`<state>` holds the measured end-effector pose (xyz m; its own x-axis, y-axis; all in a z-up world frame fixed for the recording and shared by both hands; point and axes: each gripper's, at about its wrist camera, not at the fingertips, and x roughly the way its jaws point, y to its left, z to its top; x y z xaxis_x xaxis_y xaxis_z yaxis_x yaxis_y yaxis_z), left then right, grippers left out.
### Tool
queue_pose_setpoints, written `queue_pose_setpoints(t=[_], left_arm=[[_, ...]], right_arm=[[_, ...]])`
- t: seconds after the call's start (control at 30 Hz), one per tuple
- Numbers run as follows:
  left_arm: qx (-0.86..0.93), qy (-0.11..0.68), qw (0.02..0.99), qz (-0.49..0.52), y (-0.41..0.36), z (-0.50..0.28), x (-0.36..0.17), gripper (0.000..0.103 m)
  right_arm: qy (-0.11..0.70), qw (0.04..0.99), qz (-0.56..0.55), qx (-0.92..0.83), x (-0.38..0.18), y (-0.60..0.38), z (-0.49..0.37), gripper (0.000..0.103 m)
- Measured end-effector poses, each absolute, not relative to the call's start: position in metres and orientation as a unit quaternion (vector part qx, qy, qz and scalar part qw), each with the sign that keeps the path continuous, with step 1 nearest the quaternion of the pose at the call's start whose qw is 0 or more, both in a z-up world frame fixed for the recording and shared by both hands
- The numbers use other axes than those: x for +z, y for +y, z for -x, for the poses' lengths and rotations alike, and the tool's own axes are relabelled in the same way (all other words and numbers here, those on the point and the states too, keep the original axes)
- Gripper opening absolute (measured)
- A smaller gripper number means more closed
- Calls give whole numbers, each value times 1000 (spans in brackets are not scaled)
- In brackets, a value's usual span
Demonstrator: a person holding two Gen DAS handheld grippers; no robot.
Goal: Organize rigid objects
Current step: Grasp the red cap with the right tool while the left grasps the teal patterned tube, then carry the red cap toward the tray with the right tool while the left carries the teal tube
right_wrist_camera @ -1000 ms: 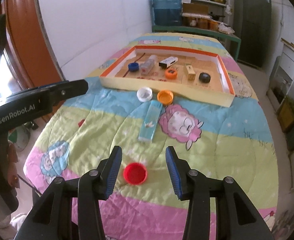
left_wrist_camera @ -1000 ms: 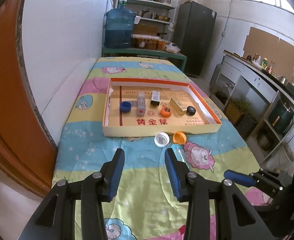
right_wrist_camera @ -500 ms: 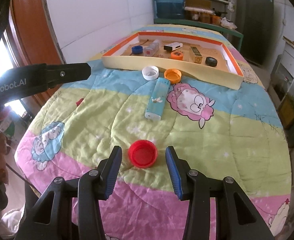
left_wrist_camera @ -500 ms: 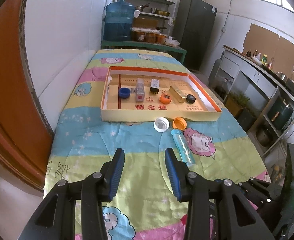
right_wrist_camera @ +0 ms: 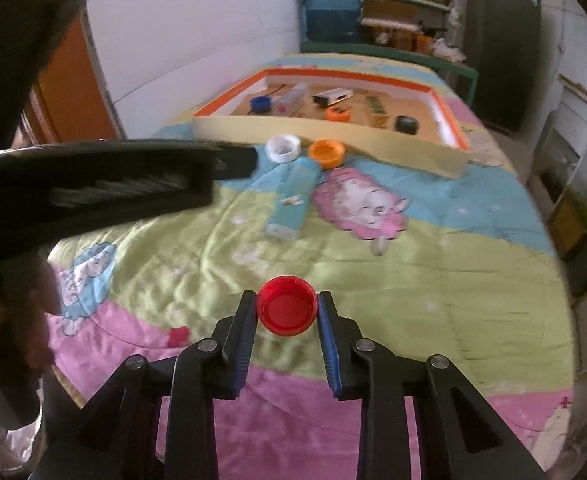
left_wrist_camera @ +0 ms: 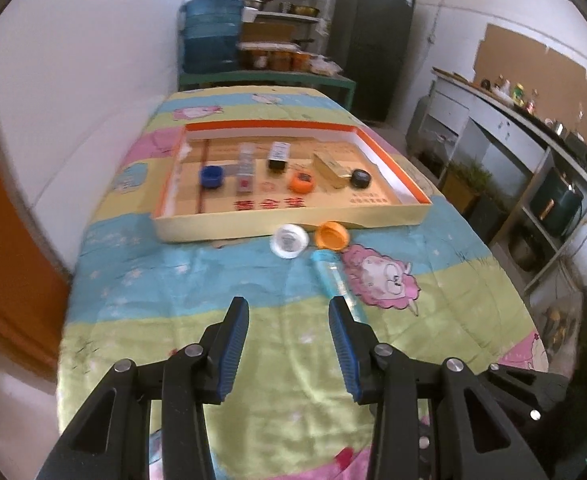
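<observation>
The surface is covered by a quilt with bands of blue, green, pink and yellow and printed cartoon sheep. At the far part a shallow cardboard tray with orange rim is laid on it. Just in front of the tray's near wall, a white cap and an orange cap are placed side by side. A light blue box is lying nearer, beside a pink sheep. A red cap is seen at the near part.
</observation>
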<state>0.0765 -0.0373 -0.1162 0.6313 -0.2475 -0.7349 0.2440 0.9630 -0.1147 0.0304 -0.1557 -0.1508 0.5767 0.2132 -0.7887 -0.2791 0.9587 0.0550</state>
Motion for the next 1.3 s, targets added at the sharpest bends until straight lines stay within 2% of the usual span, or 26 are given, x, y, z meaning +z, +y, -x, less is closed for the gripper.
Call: queue_pose_setpoints(t=[0.23, 0.53, 0.63, 0.7, 0.73, 0.97, 1.3], left_arm=[[-133, 431, 892, -28, -86, -107, -140, 42], [-94, 453, 885, -46, -104, -121, -164, 42], [-101, 452, 885, -37, -100, -121, -164, 39], [-102, 448, 887, -33, -94, -120, -164, 24], [-101, 447, 888, -32, -91, -119, -164, 22], [-108, 440, 891, -16, -80, -115, -160, 22], [-122, 405, 906, 2, -66, -101, -124, 22]], right_arm=[[427, 897, 31, 108, -146, -187, -27, 31], [423, 901, 9, 102, -148, -208, -28, 31], [421, 901, 1, 103, -148, -209, -29, 31], [420, 902, -3, 104, -149, -210, -29, 31], [420, 902, -5, 105, -149, -210, -29, 31], [415, 903, -7, 108, -145, -211, -33, 31], [401, 909, -2, 115, -128, -202, -49, 31]])
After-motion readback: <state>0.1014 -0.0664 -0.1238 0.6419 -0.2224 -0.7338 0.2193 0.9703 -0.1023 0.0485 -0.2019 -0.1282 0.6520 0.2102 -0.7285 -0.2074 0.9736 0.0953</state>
